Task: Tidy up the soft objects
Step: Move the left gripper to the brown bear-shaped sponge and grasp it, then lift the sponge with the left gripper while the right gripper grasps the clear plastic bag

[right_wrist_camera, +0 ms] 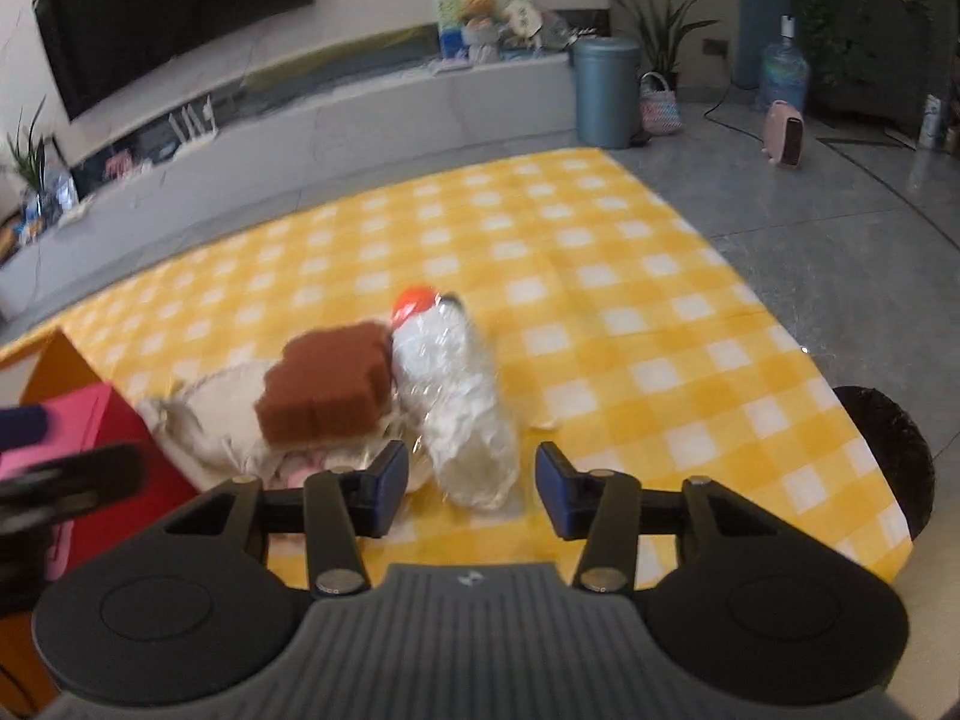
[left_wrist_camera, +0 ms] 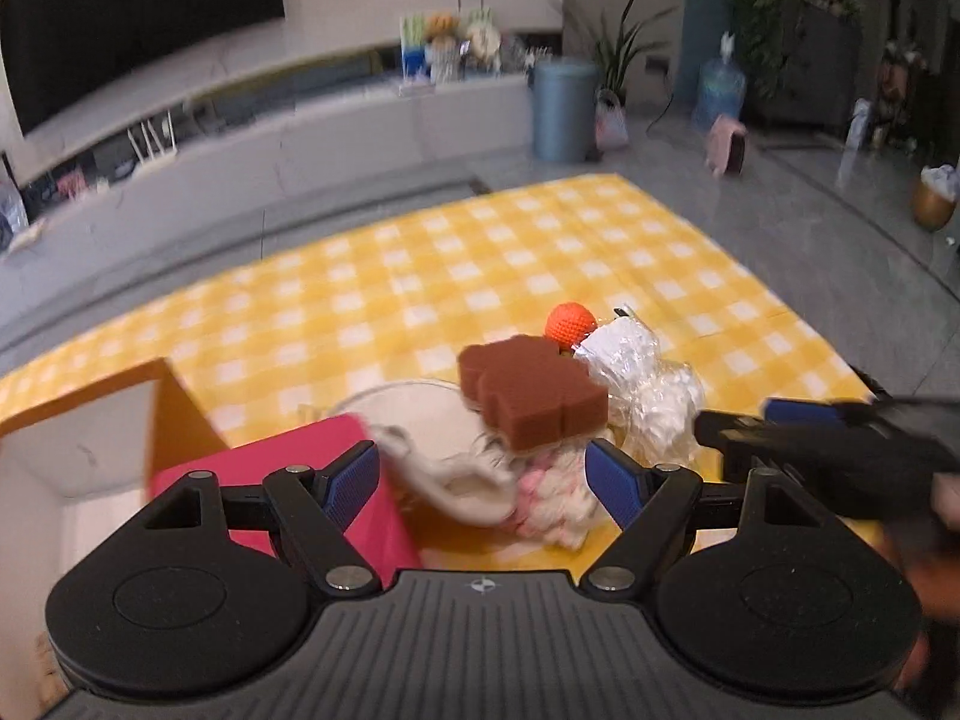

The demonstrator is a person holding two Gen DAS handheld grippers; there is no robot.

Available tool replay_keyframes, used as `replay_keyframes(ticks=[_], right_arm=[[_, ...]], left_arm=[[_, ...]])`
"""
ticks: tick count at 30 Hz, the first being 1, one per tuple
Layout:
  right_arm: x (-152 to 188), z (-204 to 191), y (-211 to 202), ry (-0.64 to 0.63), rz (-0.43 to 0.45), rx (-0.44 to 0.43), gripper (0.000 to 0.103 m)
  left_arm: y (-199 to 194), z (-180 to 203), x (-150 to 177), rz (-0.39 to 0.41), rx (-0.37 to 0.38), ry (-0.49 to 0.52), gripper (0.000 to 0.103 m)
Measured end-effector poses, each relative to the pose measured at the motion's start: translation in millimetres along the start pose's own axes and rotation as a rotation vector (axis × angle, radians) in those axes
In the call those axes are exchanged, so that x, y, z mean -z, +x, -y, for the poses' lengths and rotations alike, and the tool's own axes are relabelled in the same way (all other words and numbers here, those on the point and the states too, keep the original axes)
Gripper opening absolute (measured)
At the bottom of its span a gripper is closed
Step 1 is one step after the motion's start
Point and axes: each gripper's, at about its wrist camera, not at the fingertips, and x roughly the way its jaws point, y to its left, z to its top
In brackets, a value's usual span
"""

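Just beyond the open right gripper's (right_wrist_camera: 471,489) fingers lies the brown sponge (right_wrist_camera: 327,387).

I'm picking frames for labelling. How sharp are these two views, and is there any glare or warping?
Left wrist view: motion blur smears the brown sponge and cloth; room lines bow. Right wrist view: blur too, glare on the plastic bag, floor curved.

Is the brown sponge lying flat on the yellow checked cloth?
No, the brown sponge rests on top of the pile of soft things, raised above the checked cloth.
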Motion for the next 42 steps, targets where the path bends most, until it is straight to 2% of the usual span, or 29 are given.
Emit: replay_keyframes(ticks=[2, 4, 7, 11, 14, 18, 20, 21, 22, 25, 35, 42], right_arm=[[-1, 6, -1, 0.021, 0.002, -0.010, 0.050], [-1, 9, 4, 0.014, -0.007, 0.001, 0.050], [-1, 12, 11, 0.009, -0.018, 0.026, 0.050], [-3, 14, 12, 0.012, -0.014, 0.014, 0.050], [-2, 14, 11, 0.011, -0.010, -0.001, 0.050], [0, 17, 11, 0.012, -0.017, 0.012, 0.050], [-1, 19, 10, 0.024, -0.014, 0.002, 0.050], [-1, 20, 9, 0.028, -0.012, 0.000, 0.050], [-1, 20, 8, 0.027, -0.009, -0.001, 0.050], [-1, 21, 9, 0.028, -0.013, -0.002, 0.050], [0, 26, 15, 0.043, -0.027, -0.002, 0.050], [0, 27, 19, 0.059, -0.037, -0.040, 0.050]], left_arm=[[21, 7, -12, -0.023, -0.016, -0.015, 0.092], [44, 12, -23, -0.089, -0.034, -0.028, 0.091], [72, 16, -30, -0.178, -0.019, -0.042, 0.092], [97, 21, -31, -0.236, -0.008, -0.051, 0.092], [112, 27, -31, -0.295, 0.038, -0.043, 0.092], [131, 28, -28, -0.353, 0.002, -0.056, 0.093], [134, 24, -27, -0.349, 0.016, -0.093, 0.093], [135, 22, -27, -0.349, 0.023, -0.116, 0.089], [135, 18, -27, -0.345, 0.037, -0.143, 0.081], [132, 6, -29, -0.367, 0.080, -0.231, 0.074], [84, -4, -40, -0.261, 0.165, -0.197, 0.073], [11, -22, -38, -0.113, 0.273, -0.179, 0.073]])
